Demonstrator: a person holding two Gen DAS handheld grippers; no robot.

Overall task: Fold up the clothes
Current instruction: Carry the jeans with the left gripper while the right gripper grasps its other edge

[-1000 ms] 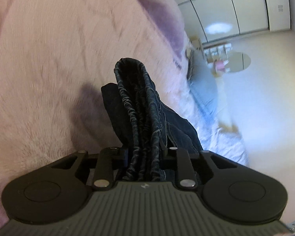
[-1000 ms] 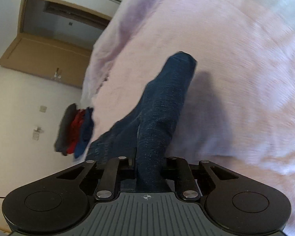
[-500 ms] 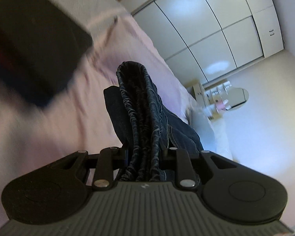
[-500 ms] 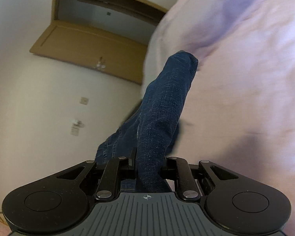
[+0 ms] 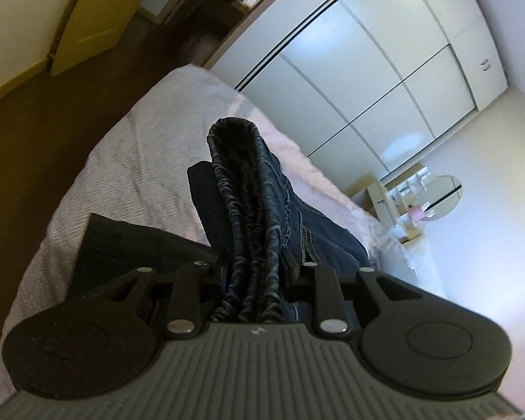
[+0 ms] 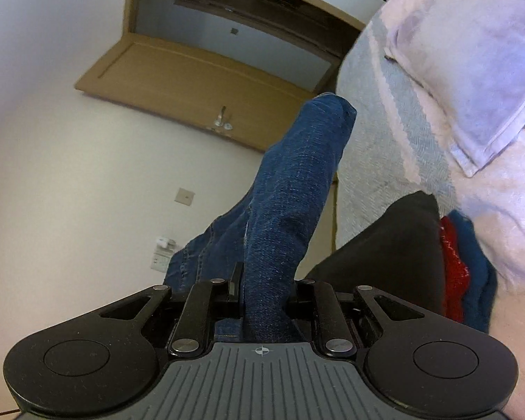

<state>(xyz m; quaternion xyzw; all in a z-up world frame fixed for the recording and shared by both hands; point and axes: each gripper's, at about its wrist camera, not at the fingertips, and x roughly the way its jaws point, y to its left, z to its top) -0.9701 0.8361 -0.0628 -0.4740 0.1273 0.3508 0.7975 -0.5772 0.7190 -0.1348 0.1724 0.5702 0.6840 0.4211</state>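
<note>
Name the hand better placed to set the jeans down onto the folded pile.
Right, probably. The right gripper sees the folded pile close beside its jeans; the left gripper shows only its dark edge.

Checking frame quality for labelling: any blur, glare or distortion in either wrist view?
Left wrist: jeans sharp, wardrobe bowed by the fisheye with a soft glare patch, doorway corner dark and smeared. Right wrist: denim crisp, door curved, evenly lit, pink bedding washed out.
</note>
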